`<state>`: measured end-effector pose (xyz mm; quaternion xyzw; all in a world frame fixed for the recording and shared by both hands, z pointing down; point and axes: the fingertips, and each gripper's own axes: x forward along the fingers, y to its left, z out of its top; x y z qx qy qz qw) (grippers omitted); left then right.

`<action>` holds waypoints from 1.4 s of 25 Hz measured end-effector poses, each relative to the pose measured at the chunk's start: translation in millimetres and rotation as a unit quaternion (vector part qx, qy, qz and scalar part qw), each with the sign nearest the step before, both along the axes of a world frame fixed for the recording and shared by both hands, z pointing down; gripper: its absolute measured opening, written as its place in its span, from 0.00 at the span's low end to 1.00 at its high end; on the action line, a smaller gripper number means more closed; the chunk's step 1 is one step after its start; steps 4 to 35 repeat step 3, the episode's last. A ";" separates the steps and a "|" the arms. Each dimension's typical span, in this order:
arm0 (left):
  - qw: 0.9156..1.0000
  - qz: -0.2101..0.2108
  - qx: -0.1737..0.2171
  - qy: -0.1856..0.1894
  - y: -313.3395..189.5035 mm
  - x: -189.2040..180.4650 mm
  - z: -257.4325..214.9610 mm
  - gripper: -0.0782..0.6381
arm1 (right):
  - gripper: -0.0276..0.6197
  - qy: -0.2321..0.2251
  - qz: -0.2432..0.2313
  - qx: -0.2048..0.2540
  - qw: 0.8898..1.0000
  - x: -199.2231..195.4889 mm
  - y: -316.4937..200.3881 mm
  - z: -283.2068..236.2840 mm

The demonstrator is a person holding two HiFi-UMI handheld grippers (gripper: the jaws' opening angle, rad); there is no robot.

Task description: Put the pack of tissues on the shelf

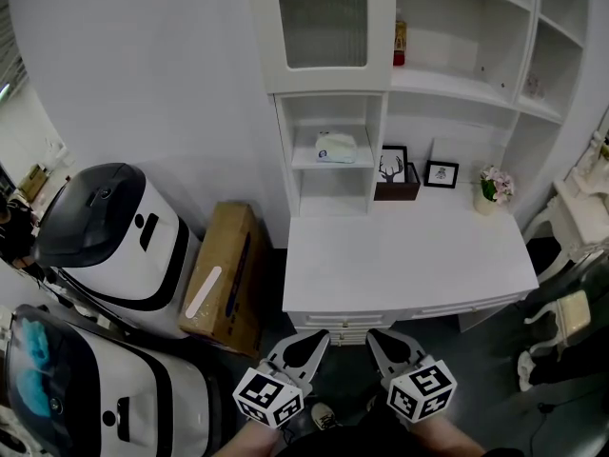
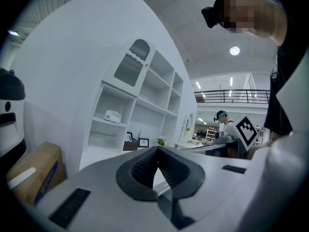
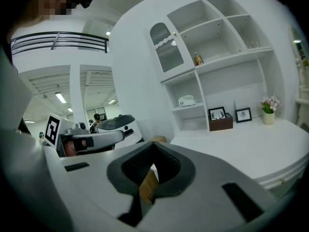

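Observation:
The pack of tissues point(image 1: 336, 147) is a pale, rounded packet lying on the middle shelf of the narrow white cubby point(image 1: 331, 165) above the desk. It also shows in the left gripper view point(image 2: 112, 116) and the right gripper view point(image 3: 187, 101). My left gripper point(image 1: 310, 337) and right gripper point(image 1: 377, 337) hover side by side in front of the desk's front edge, far below the pack. Both are shut with nothing between their jaws point(image 2: 157, 150) point(image 3: 154, 146).
The white desk point(image 1: 409, 255) carries two picture frames point(image 1: 441, 173), a brown box point(image 1: 397, 190) and a small flower pot point(image 1: 495, 187). A bottle point(image 1: 400, 41) stands on an upper shelf. On the floor to the left lie a cardboard box point(image 1: 224, 274) and two white machines point(image 1: 114, 236).

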<state>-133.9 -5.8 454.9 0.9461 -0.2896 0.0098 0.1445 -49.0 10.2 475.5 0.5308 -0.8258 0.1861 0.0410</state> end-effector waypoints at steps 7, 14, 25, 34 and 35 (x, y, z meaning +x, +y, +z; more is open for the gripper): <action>1.000 0.000 0.002 -0.001 0.5 -2.8 -0.5 0.11 | 0.05 0.001 -0.001 0.001 1.000 -2.9 0.3 -0.4; 1.000 0.000 0.002 -0.001 0.5 -2.8 -0.5 0.11 | 0.05 0.001 -0.001 0.001 1.000 -2.9 0.3 -0.4; 1.000 0.000 0.002 -0.001 0.5 -2.8 -0.5 0.11 | 0.05 0.001 -0.001 0.001 1.000 -2.9 0.3 -0.4; 1.000 0.000 0.002 -0.001 0.5 -2.8 -0.5 0.11 | 0.05 0.001 -0.001 0.001 1.000 -2.9 0.3 -0.4; 1.000 0.000 0.002 -0.001 0.5 -2.8 -0.5 0.11 | 0.05 0.001 -0.001 0.001 1.000 -2.9 0.3 -0.4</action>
